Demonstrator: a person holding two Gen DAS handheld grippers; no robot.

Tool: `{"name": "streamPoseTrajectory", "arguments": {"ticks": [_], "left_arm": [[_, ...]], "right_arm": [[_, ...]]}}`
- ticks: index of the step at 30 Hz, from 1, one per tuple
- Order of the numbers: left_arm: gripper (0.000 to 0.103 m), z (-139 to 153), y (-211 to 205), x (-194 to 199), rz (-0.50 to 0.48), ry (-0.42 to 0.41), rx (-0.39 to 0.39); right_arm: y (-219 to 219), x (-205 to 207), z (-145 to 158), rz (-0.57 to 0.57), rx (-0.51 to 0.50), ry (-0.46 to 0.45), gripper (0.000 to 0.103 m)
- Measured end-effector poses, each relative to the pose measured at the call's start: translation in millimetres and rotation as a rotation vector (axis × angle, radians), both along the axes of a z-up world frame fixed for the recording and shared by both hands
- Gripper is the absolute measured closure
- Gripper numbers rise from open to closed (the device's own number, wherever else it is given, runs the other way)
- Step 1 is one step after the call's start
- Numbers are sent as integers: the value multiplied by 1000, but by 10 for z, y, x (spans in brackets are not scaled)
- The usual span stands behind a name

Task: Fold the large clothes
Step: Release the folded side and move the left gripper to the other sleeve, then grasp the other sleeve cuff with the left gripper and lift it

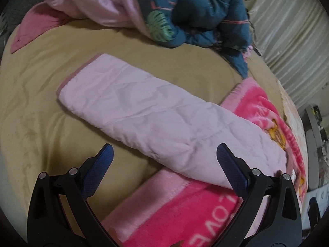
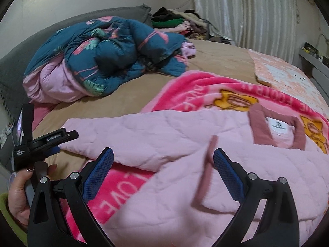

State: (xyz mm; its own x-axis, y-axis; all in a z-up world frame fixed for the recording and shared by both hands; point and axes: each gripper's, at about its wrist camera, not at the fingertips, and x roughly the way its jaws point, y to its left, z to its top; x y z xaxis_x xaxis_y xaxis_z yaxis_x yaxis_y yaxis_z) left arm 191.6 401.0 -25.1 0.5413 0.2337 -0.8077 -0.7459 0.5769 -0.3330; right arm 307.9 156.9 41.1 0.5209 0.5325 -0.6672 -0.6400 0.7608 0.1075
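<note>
A: In the left wrist view, the left gripper (image 1: 164, 162) has its jaws wide apart and holds nothing. The sleeve (image 1: 131, 105) of the pink quilted garment lies flat in front of it, stretched over the tan bedsheet (image 1: 41, 94), with its near end resting on the bright pink blanket (image 1: 170, 212).

B: How would it handle?

A: It looks soft and padded, light, a bit bulky, so it will probably bend easily but not hold a sharp crease. The darker cuff (image 1: 82, 70) at the far end seems a good place to pinch.

B: And the right wrist view?

A: The right gripper (image 2: 163, 165) is also fully open and empty, just above the body of the pink quilted garment (image 2: 164, 185), which lies on the blanket; the collar (image 2: 275, 131) with its label is to the right. The person's left hand (image 2: 19, 191) with its tool shows at the left edge.

B: The room?

A: A bed, with a teal flowered comforter (image 2: 115, 53) bunched well apart, a clothes pile (image 2: 176, 22) behind, and a pale curtain (image 2: 246, 10)
</note>
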Motion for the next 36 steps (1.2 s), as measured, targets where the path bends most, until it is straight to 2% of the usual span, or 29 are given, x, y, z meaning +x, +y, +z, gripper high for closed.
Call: {"name": "streamPoseTrajectory", "arguments": {"ticks": [6, 11, 16, 21, 22, 23, 24, 25, 26, 27, 30, 36], "left_arm": [[9, -253, 207, -40, 64, 3, -117], [9, -430, 269, 21, 87, 27, -148], [9, -684, 405, 12, 126, -2, -264], [10, -771, 549, -6, 203, -75, -260], [15, -759, 556, -25, 216, -92, -253], [41, -735, 557, -49, 227, -117, -248], [61, -722, 562, -61, 233, -129, -249], [65, -700, 560, -81, 237, -144, -246], [82, -680, 559, -93, 232, -156, -239], [90, -626, 548, -103, 224, -174, -227], [96, -332, 497, -108, 169, -234, -163], [96, 288, 251, -98, 75, -356, -54]], "right_arm": [[296, -13, -88, 62, -42, 50, 6], [483, -97, -239, 110, -114, 90, 6], [453, -232, -360, 131, -120, 106, 6], [228, -230, -388, 108, -115, 121, 6], [179, -220, -382, 103, -115, 120, 6], [108, -206, -368, 92, -114, 115, 6], [36, -190, -354, 78, -110, 110, 6], [-17, -166, -344, 67, -104, 110, 6], [-73, -146, -334, 52, -97, 111, 6], [-147, -125, -319, 33, -85, 115, 6], [-328, -99, -283, 1, -56, 121, 6], [-712, -146, -226, -46, -34, 113, 6]]}}
